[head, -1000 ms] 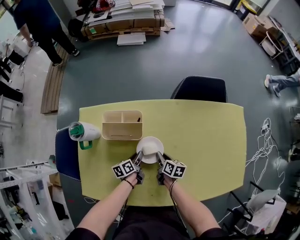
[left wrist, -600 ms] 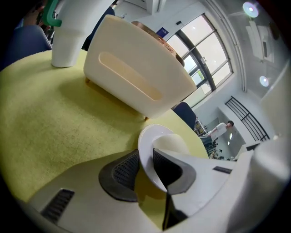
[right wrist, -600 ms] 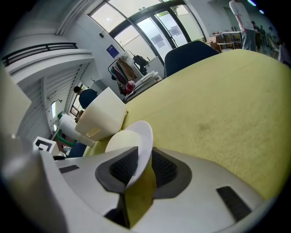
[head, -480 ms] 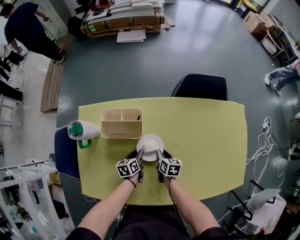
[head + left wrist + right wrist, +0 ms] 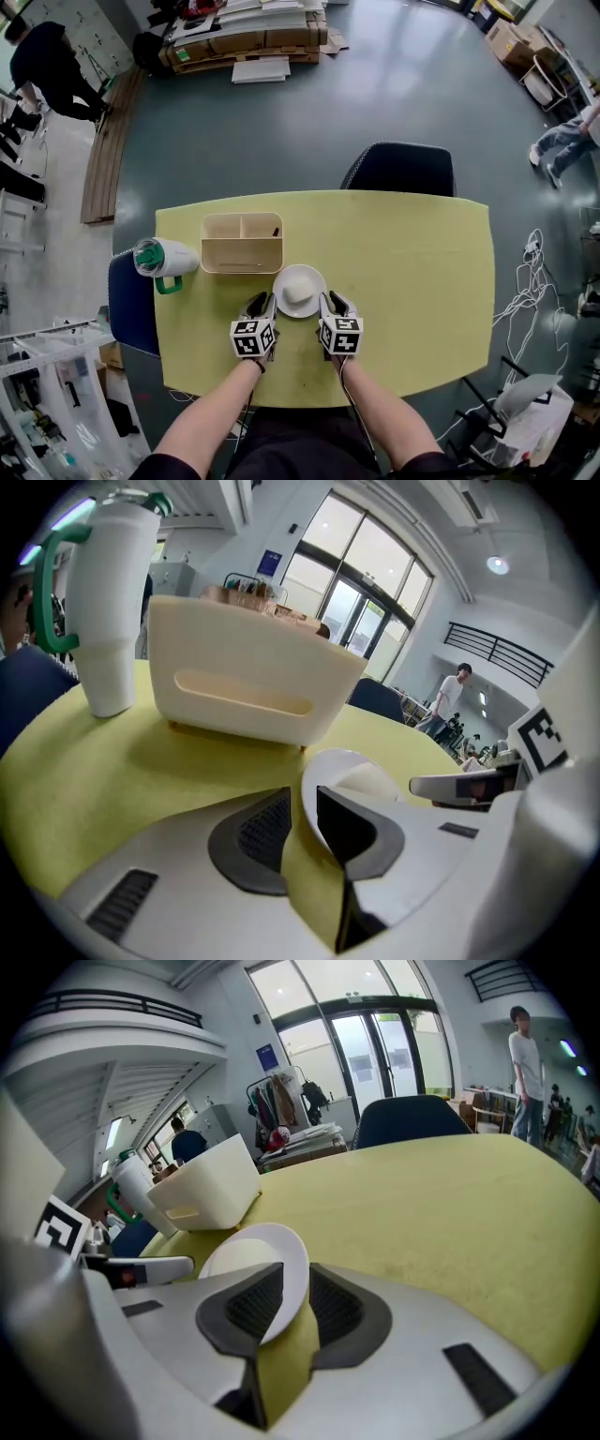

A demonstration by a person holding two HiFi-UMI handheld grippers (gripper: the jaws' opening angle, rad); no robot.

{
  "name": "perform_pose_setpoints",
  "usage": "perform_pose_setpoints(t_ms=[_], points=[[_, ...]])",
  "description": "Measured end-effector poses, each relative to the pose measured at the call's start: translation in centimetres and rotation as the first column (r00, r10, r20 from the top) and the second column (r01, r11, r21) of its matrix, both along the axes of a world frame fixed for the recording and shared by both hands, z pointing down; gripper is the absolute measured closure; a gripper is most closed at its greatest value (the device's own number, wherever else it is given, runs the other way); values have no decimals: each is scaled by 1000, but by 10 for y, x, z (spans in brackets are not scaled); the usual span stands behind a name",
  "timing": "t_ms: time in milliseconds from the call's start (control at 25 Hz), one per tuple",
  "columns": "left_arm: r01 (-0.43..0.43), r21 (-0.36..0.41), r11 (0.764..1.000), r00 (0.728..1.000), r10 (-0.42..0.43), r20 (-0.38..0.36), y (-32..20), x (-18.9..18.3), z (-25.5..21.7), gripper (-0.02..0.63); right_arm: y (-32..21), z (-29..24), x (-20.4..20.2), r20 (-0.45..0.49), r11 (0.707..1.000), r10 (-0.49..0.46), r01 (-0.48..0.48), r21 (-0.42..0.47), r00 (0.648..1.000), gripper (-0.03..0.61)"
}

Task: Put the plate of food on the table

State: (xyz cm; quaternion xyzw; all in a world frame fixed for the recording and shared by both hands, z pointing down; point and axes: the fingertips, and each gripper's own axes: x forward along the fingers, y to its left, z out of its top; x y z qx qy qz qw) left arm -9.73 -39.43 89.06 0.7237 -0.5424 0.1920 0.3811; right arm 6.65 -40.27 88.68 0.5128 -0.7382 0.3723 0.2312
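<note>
A white plate point(image 5: 300, 290) carrying a pale mound of food point(image 5: 298, 293) rests flat on the yellow table point(image 5: 412, 272), near its front edge. My left gripper point(image 5: 262, 303) is at the plate's left near rim and my right gripper point(image 5: 334, 303) at its right near rim. Both are open. In the left gripper view the plate point(image 5: 354, 771) has its edge just inside the left gripper point(image 5: 298, 810), with table showing in the gap. In the right gripper view the plate point(image 5: 239, 1251) has its rim between the spread pads of the right gripper point(image 5: 286, 1299).
A cream two-compartment box point(image 5: 242, 243) stands just behind the plate to the left. A white tumbler with a green handle point(image 5: 159, 260) is at the table's left edge. Dark chairs stand at the far side point(image 5: 398, 171) and the left end point(image 5: 127, 302).
Both grippers were shut on the plate's rim before; their jaws have now spread apart. The plate sits slightly farther from me on the table.
</note>
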Motion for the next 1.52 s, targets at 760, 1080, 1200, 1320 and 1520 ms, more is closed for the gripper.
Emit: perform_pose_setpoints(t_ms=[760, 1080, 1200, 1320, 1520], points=[[-139, 281, 950, 990, 138, 23, 19, 23, -126, 604, 28, -129, -16, -26, 954, -115, 117, 275, 993, 566], [-143, 323, 936, 989, 150, 2, 47, 24, -192, 604, 54, -193, -17, -10, 936, -121, 117, 331, 993, 566], [-157, 351, 923, 986, 169, -4, 50, 26, -219, 605, 58, -219, -19, -15, 920, -135, 131, 369, 991, 566], [-173, 378, 910, 980, 196, -22, 58, 27, -246, 604, 66, -241, -23, -14, 910, -150, 143, 389, 989, 566], [-196, 417, 888, 973, 229, -31, 74, 31, -284, 606, 79, -284, -23, -30, 883, -180, 175, 436, 983, 566]])
